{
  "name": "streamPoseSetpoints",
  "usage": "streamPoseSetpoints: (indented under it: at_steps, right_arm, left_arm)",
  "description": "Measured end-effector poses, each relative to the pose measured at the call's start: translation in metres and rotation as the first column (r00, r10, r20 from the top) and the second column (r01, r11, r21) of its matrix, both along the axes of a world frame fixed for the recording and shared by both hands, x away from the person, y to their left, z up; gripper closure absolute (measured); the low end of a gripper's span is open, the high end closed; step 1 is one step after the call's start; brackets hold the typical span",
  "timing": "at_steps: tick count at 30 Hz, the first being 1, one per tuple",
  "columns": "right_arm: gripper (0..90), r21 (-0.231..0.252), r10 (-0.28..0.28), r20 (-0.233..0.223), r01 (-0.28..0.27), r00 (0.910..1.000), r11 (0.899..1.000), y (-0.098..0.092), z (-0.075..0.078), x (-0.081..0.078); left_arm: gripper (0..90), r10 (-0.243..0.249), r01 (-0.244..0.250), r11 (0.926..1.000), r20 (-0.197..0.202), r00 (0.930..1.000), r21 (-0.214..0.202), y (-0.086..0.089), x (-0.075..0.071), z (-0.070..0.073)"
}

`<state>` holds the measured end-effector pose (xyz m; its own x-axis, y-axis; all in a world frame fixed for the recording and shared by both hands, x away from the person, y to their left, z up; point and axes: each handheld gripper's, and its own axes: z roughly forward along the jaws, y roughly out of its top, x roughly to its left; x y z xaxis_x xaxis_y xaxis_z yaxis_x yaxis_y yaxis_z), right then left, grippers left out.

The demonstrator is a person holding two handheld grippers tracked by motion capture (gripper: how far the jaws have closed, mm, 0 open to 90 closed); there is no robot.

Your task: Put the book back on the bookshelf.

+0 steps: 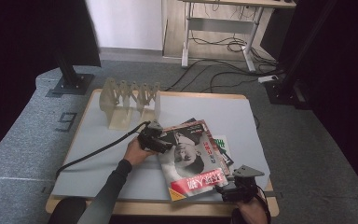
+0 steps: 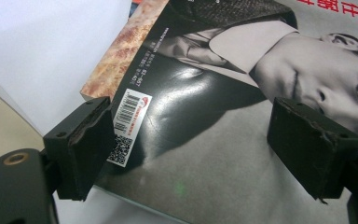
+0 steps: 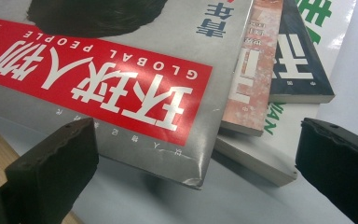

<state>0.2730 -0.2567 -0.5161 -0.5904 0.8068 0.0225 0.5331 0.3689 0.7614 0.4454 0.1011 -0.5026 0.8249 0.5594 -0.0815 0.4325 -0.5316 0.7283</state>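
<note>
Grey matting covers the table [image 1: 98, 154] where I work, with a pale folding rack [image 1: 129, 100] standing at its far left. Near the front right lies a loose stack of magazines [image 1: 200, 156]; the top magazine [image 1: 191, 161] is grey with a portrait and a red title band reading GLOBAL PEOPLE. My left gripper [image 1: 161, 142] sits at that cover's far corner, jaws spread wide over its barcode [image 2: 129, 112], one jaw off the edge and gripping nothing. My right gripper [image 1: 226, 189] hovers at the near corner, jaws equally wide, empty. Beneath the cover I see a reddish magazine [image 3: 254, 60], a dark one [image 3: 298, 60] and a white one with green lettering [image 3: 324, 14].
</note>
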Motion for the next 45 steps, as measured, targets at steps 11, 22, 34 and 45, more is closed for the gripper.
streamPoseSetpoints:
  at_steps: [11, 22, 34, 45]
  right_arm:
    - [0.0, 0.016, -0.036, -0.001, 0.036, 0.9994, 0.999, -0.008, -0.001, 0.007]
    - [0.0, 0.029, -0.042, -0.018, 0.042, 0.9990, 0.999, -0.010, -0.001, 0.012]
    - [0.0, 0.001, -0.069, -0.003, 0.069, 0.9976, 0.998, -0.012, 0.002, 0.018]
    - [0.0, 0.008, -0.111, -0.013, 0.112, 0.9937, 0.994, -0.020, 0.003, 0.035]
  left_arm:
    - [15.5, -0.009, 0.010, 0.9998, -0.011, 0.9999, 0.019, 0.002, -0.007, 0.002]
    - [7.6, 0.040, -0.040, 0.9992, -0.034, 0.9986, -0.003, 0.004, 0.010, -0.002]
    - [8.9, 0.050, -0.049, 0.9985, -0.041, 0.9979, 0.024, 0.007, 0.001, 0.000]
    - [10.3, 0.060, -0.058, 0.9974, -0.038, 0.9975, 0.042, 0.022, -0.020, -0.003]
